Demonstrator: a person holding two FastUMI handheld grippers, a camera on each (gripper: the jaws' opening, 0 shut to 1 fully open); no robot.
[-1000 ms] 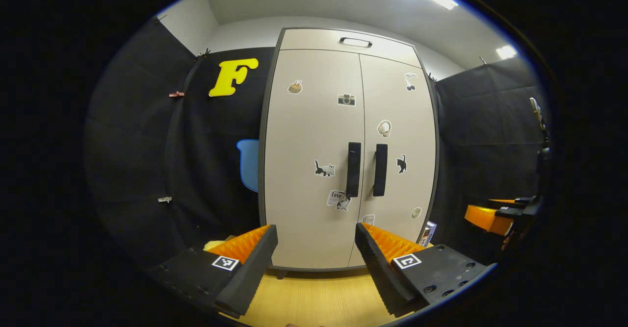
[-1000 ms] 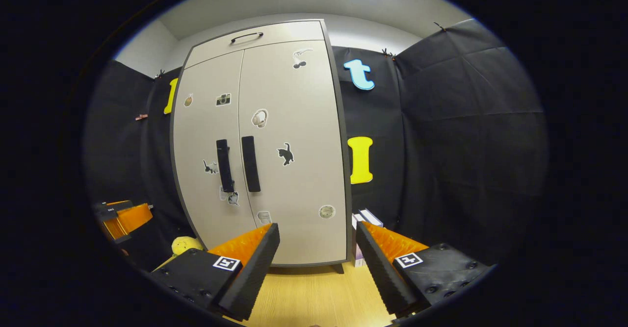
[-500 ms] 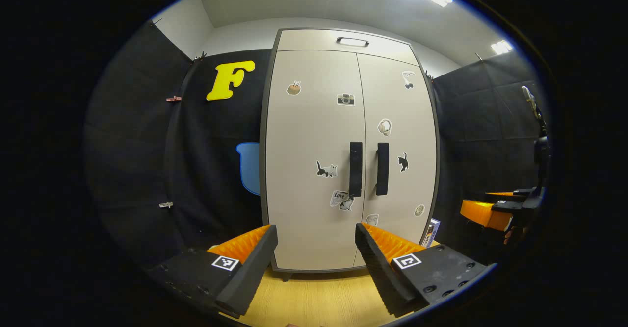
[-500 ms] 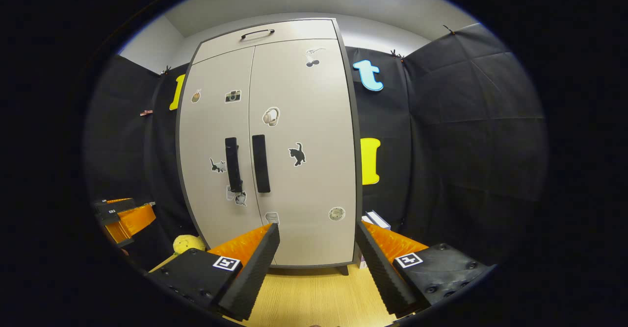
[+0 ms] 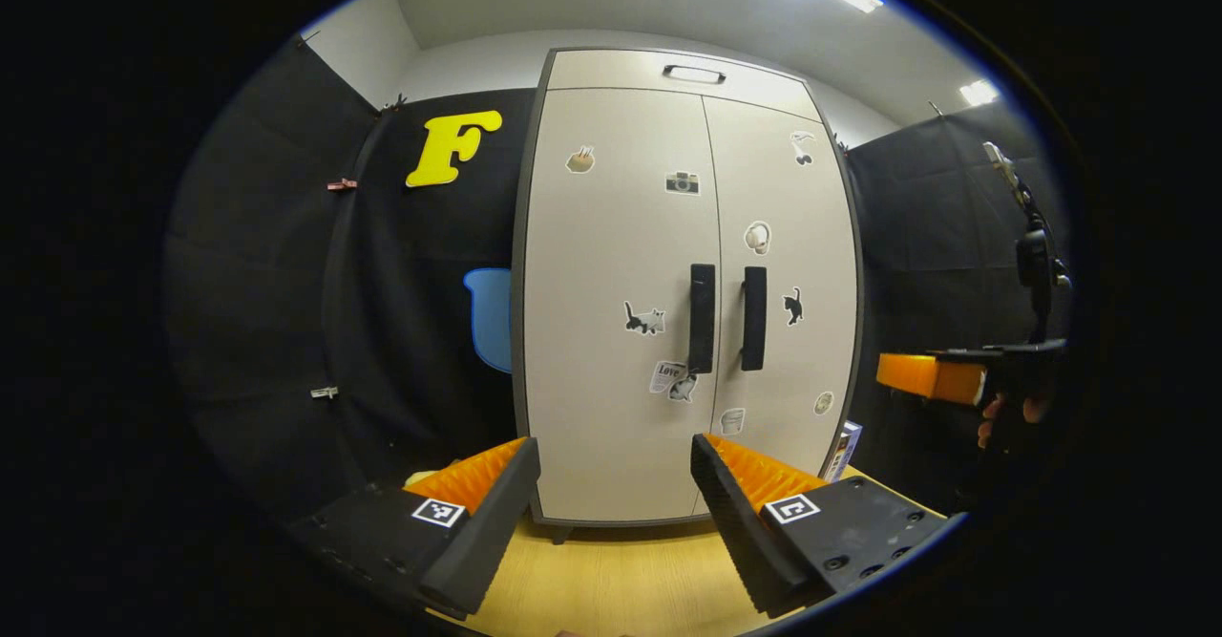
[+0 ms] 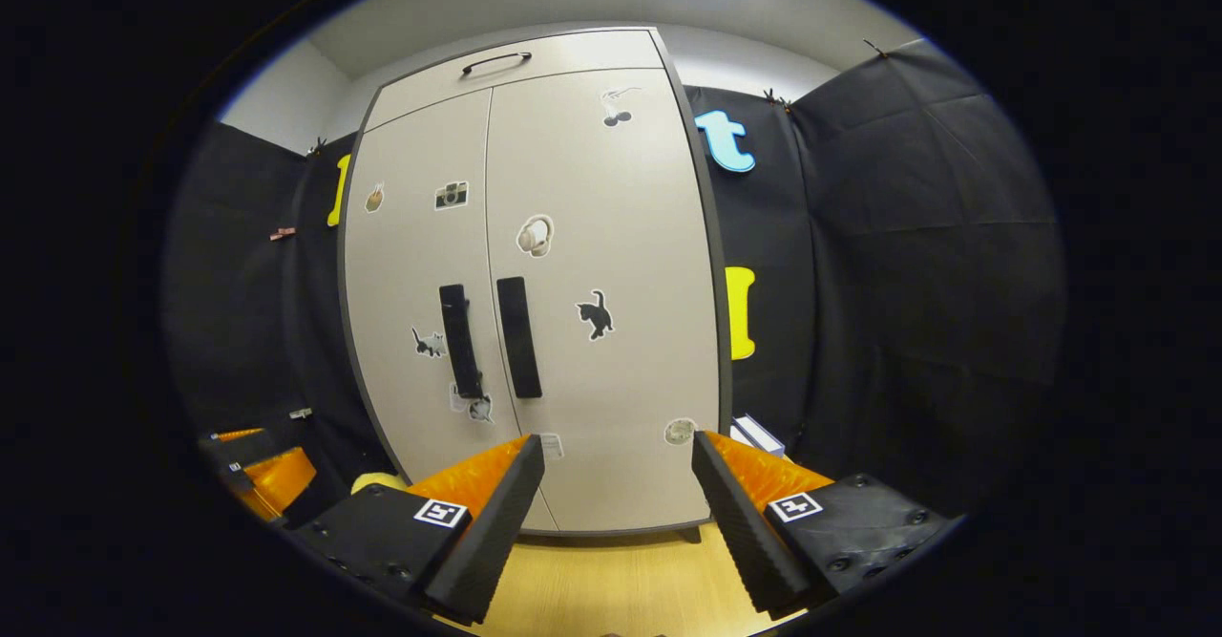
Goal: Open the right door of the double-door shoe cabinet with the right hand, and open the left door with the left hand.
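Shoe cabinet [image 5: 621,331]: beige, stickered, doors closed.

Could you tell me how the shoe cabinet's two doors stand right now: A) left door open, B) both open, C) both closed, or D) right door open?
C: both doors of the shoe cabinet lie flush, with the two black handles side by side and neither gripper touching them.

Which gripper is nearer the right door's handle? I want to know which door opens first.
Hard to call. The right gripper faces the right door's handle from well short; the left gripper stands about equally far back, both open.
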